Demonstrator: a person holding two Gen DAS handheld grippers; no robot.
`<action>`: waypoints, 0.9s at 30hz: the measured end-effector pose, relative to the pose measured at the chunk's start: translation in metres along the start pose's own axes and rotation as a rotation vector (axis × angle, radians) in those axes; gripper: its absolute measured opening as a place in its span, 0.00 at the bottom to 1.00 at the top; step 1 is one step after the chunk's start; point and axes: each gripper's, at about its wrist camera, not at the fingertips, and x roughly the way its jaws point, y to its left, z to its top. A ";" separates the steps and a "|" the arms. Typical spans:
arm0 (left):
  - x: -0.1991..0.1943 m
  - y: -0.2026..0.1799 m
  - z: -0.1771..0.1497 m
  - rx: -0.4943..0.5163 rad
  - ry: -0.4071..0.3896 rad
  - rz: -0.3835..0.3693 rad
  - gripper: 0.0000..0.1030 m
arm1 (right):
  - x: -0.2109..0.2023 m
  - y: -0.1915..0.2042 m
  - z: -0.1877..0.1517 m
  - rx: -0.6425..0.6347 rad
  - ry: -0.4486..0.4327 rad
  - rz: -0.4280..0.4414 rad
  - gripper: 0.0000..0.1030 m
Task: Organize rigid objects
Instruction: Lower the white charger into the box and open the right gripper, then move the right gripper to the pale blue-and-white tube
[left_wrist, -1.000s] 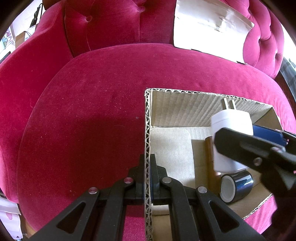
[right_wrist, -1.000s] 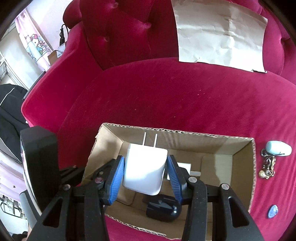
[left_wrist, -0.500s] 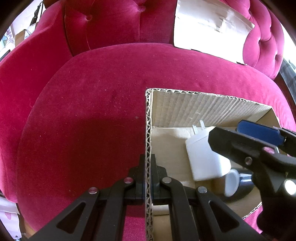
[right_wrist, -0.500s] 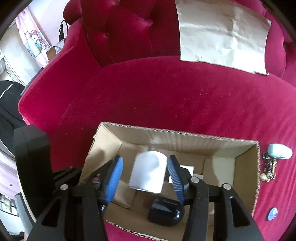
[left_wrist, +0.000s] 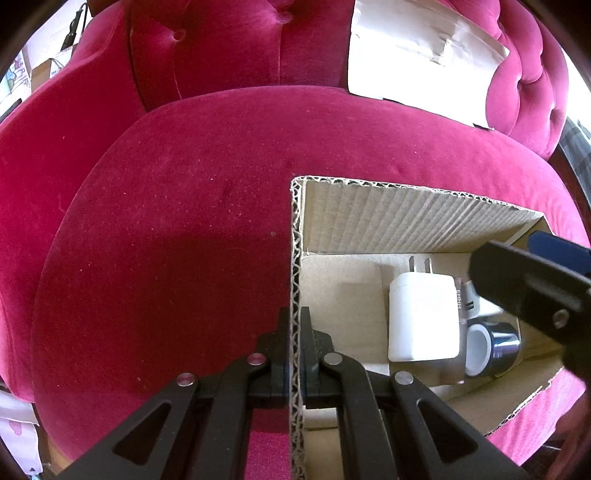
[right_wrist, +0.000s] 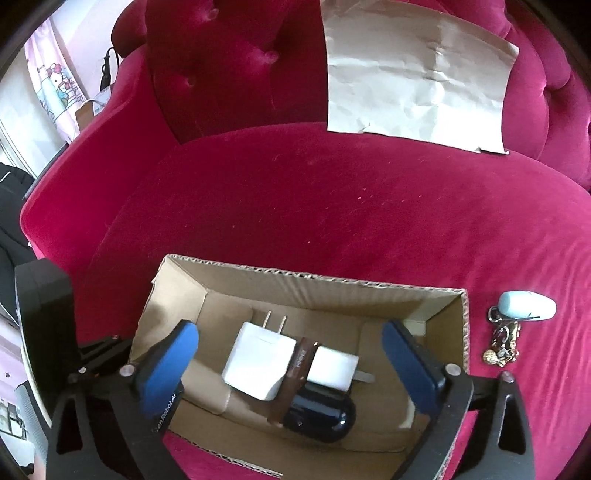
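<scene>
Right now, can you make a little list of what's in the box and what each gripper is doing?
surface: red sofa
box: open, on the seat
in box: big charger, small charger, dark tape roll
left gripper: fingers pinch the box wall
right gripper: open above the box, holding nothing
outside box: keys on the seat
sofa back: paper sheet

- A red velvet sofa seat (right_wrist: 332, 221) is seen.
- A cardboard box (right_wrist: 314, 277) is set at its 6 o'clock edge.
- A keyring (right_wrist: 517, 317) is laid at 3 o'clock, beside the box.
- A paper sheet (right_wrist: 413, 74) is propped at 12 o'clock.
</scene>
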 end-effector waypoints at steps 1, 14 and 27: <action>0.000 0.000 0.000 0.000 0.000 0.000 0.03 | -0.002 -0.001 0.000 -0.008 -0.006 -0.007 1.00; 0.000 0.001 0.000 0.003 0.000 -0.001 0.03 | -0.029 -0.025 0.005 -0.009 -0.075 -0.068 1.00; 0.000 0.002 -0.001 0.007 -0.001 0.001 0.03 | -0.053 -0.078 0.015 0.030 -0.136 -0.202 1.00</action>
